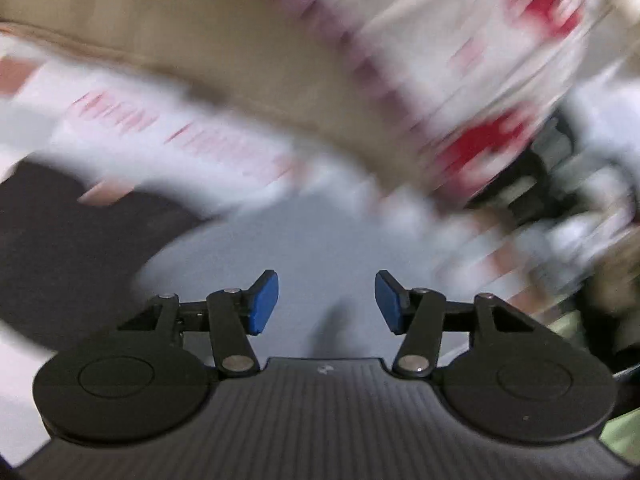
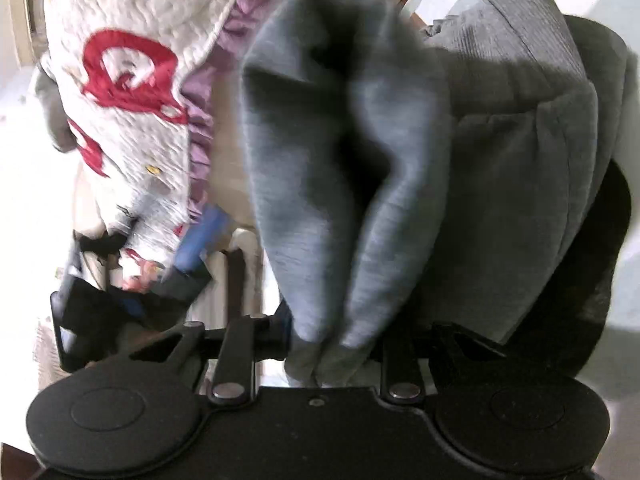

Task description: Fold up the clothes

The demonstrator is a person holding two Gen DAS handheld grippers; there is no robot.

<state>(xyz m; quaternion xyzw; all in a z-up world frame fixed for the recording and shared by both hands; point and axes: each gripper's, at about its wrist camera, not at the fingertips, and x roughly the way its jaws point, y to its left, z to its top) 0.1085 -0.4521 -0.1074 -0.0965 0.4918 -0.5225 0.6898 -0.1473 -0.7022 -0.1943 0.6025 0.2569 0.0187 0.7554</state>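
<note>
Grey sweatshirt fabric is nowhere to be seen in the left wrist view, which is badly smeared. Left gripper has its blue pads spread wide apart, nothing between them. Beyond them lies a pale, flat surface, with a dark patch off to one side. Further out, white cloth with red print and a tan band; too blurred to name more closely. Other pieces lie around, too blurred to name.

Over to the right wrist view, and here's the action: the grey garment, a fleecy knit, hangs in deep soft folds straight ahead of the right gripper, whose fingers are clamped on a bunched fold of it. The pads themselves are buried in cloth. A ribbed hem or cuff shows near the top right. I'd judge it limp, moderately heavy and not slippery: it will droop from any single hold, so a seam, hem or shoulder corner gives a cleaner line than a mid-panel bunch. To the left, a white quilted piece with red embroidery and a purple frill. A pale floor beyond, brightly lit.
</note>
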